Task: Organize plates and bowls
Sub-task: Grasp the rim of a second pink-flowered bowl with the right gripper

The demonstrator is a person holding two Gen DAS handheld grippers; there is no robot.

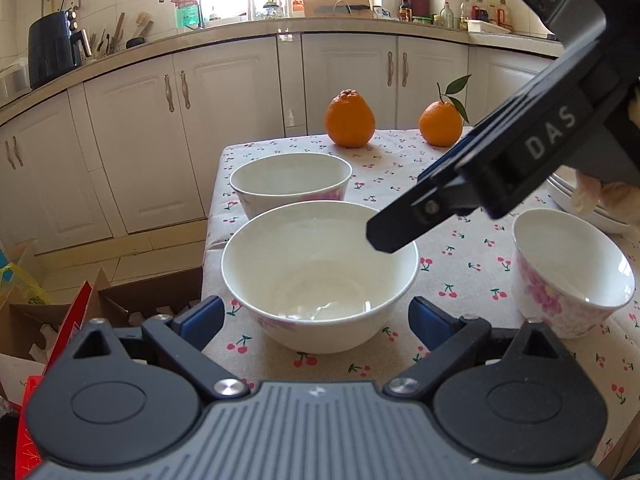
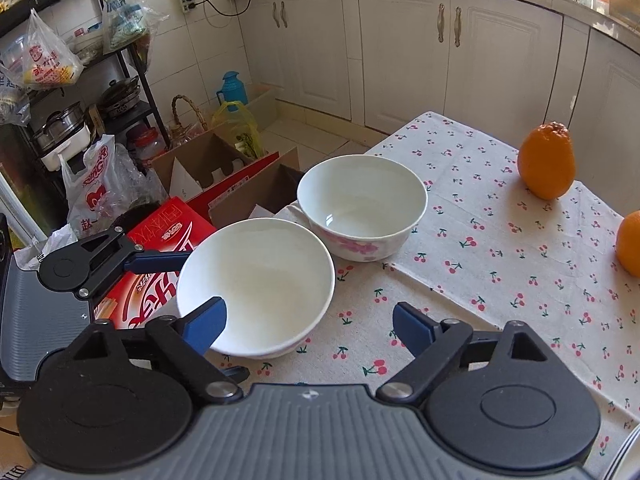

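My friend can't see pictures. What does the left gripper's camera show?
Three empty white bowls sit on a cherry-print tablecloth: a big bowl between the open left gripper, another bowl behind it, a flowered bowl at right. The right gripper reaches over the big bowl; two oranges sit behind.

Two bowls (image 1: pixel 320 280) (image 1: pixel 290 184) before two oranges (image 1: pixel 350 120) (image 1: pixel 440 124).

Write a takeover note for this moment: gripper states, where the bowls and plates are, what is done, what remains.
Left hand-held gripper: open, straddling the near bowl, not gripping.
Right hand-held gripper: open, empty, one finger over the same bowl's rim.
Far bowl behind it; small bowl to the right; plates at the right edge.
Done: nothing stacked.
Left: nest bowls, gather plates.
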